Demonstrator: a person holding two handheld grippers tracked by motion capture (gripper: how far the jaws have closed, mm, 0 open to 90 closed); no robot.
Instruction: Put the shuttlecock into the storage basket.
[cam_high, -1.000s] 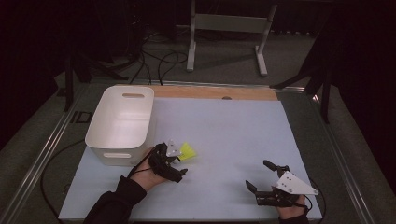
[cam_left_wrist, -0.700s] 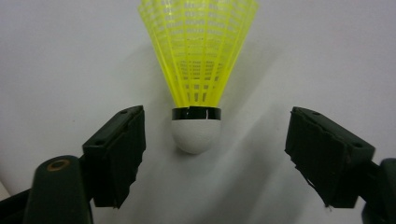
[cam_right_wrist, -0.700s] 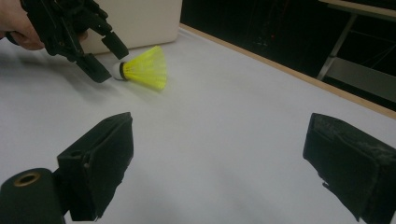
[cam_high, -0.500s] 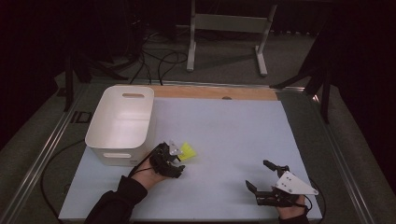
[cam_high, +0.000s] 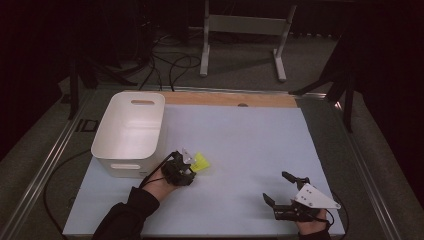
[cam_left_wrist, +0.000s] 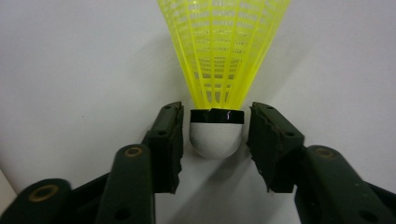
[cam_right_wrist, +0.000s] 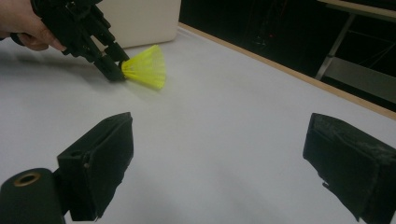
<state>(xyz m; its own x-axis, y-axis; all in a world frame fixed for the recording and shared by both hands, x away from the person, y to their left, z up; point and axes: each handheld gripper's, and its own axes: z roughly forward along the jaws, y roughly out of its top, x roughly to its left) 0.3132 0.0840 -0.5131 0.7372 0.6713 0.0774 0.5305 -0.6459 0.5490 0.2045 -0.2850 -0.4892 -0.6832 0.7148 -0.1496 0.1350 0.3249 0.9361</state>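
Left claw (cam_left_wrist: 216, 140) brackets the white cork of the yellow shuttlecock (cam_left_wrist: 223, 70), slim gaps either side, nothing gripped. Shuttlecock lies on the surface (cam_high: 240, 135), at 4 o'clock from the white bin (cam_high: 131, 131). Right claw (cam_high: 283, 189) wide open, empty. Risk: rounded cork squirts forward as jaws close.

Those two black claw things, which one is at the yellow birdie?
The left gripper, beside the white bin: its jaws flank the yellow shuttlecock's white cork with small gaps. The right gripper stands wide open, apart.

pale blue table (cam_high: 240, 135), white bin (cam_high: 131, 131), yellow shuttlecock (cam_high: 201, 161)
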